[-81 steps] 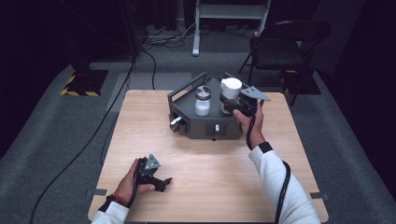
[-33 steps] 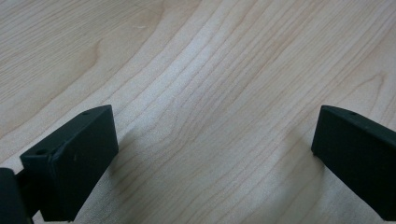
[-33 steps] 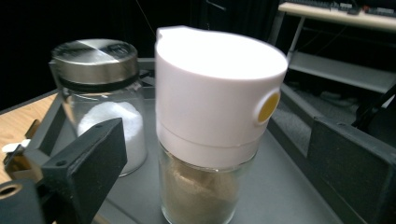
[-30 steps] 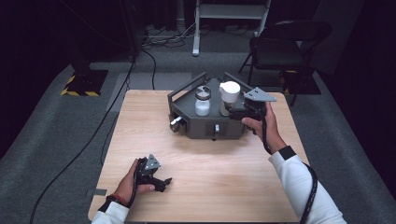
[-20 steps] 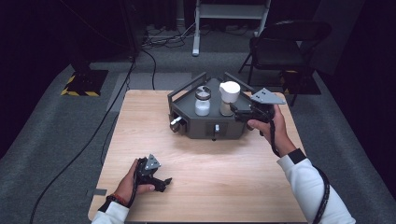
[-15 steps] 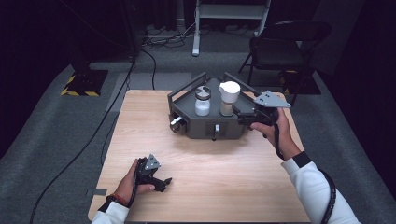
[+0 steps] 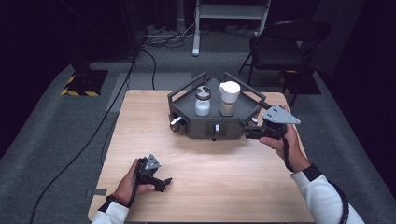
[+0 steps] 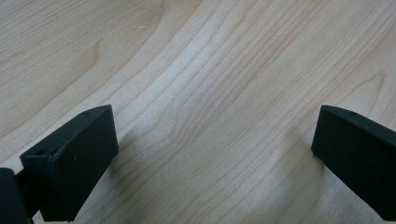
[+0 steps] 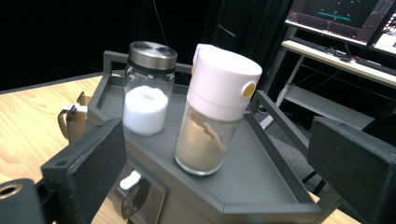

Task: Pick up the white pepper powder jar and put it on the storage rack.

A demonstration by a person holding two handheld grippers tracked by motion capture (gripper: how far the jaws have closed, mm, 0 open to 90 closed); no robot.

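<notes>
The glass jar of tan powder w/ white plastic cap (image 9: 215, 112) stood upright on the dark grey angular tray unit (image 7: 247, 108), just beside a glass jar of white grains w/ metal lid (image 9: 147, 91). The right gripper (image 7: 250, 134) hovered near the tray's right corner, jaws wide apart, holding nothing. The left gripper (image 7: 164, 183) rested on the light wood desk (image 7: 224, 177), jaws also spread, empty. Around: grey carpet (image 7: 56, 130), black folding chair (image 7: 285, 46), floor cables (image 7: 116, 116), dark room.
</notes>
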